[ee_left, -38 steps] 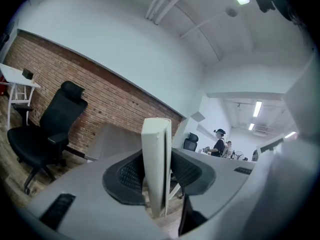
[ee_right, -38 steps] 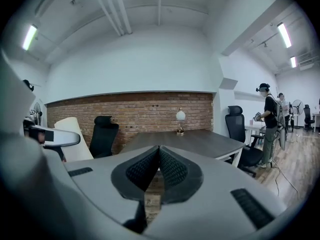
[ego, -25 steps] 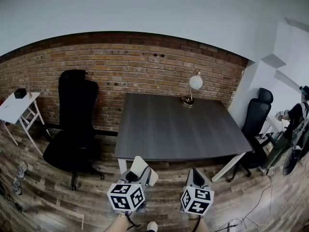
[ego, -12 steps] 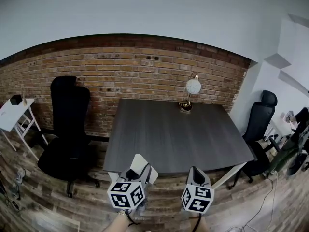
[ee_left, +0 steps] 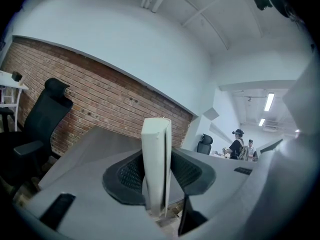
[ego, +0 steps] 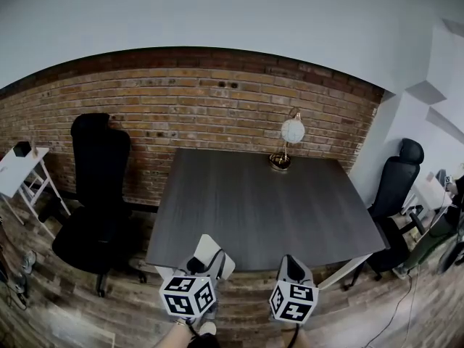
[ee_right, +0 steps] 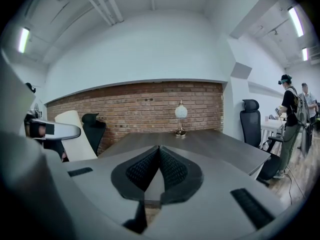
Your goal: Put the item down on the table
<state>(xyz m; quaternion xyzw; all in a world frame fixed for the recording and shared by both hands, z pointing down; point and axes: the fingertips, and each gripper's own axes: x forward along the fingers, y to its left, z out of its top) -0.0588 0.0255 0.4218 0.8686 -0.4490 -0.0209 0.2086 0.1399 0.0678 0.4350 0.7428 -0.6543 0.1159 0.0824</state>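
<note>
My left gripper (ego: 205, 261) is shut on a flat cream-white item (ego: 216, 251), held upright on edge just short of the near edge of the dark grey table (ego: 261, 201). In the left gripper view the item (ee_left: 156, 159) stands tall between the black pads (ee_left: 127, 174), which press on both its faces. My right gripper (ego: 292, 268) hangs beside it, also short of the table edge. Its jaws meet with nothing between them in the right gripper view (ee_right: 159, 166), where the cream item (ee_right: 76, 140) shows at the left.
A globe desk lamp (ego: 288, 143) stands at the table's far edge by the brick wall. A black office chair (ego: 98, 194) is left of the table, another (ego: 399, 187) right of it. A white side table (ego: 18, 169) is far left. People (ee_right: 290, 119) stand at the right.
The view has shifted forward and left, so the table's near edge now lies closer to both grippers. The left gripper still holds the cream item; the right stays shut.
</note>
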